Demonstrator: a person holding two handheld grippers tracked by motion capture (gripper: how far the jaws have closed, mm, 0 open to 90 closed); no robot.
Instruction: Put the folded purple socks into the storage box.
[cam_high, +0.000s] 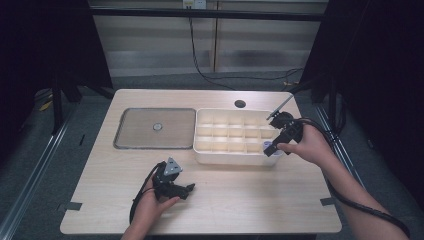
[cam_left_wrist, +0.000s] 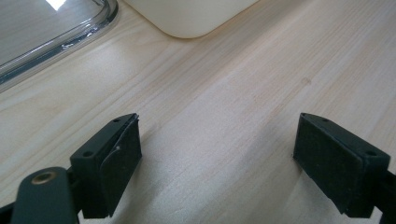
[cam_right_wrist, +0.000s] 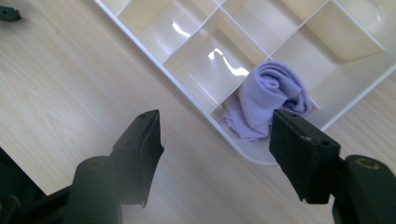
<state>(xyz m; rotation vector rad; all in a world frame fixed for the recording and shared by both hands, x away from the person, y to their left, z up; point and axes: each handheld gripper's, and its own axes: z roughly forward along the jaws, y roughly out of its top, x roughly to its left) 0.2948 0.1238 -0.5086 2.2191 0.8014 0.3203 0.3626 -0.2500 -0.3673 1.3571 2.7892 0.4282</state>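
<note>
A white tray (cam_high: 230, 131) split into several compartments stands at the table's middle right. A rolled lilac cloth (cam_right_wrist: 273, 100) lies in its near right corner compartment (cam_high: 268, 146). My right gripper (cam_high: 272, 149) hovers just over that corner, held by a hand. In the right gripper view its jaws (cam_right_wrist: 217, 123) stand open, the cloth beyond them and touching neither pad. My left gripper (cam_high: 187, 189) rests low over bare wood near the front of the table. Its jaws (cam_left_wrist: 217, 135) are wide open with nothing between them.
A flat clear lid (cam_high: 155, 127) with a small round knob lies left of the tray, its rim (cam_left_wrist: 60, 37) near the left gripper. A round hole (cam_high: 240, 104) sits at the table's back edge. Cables trail from both grippers.
</note>
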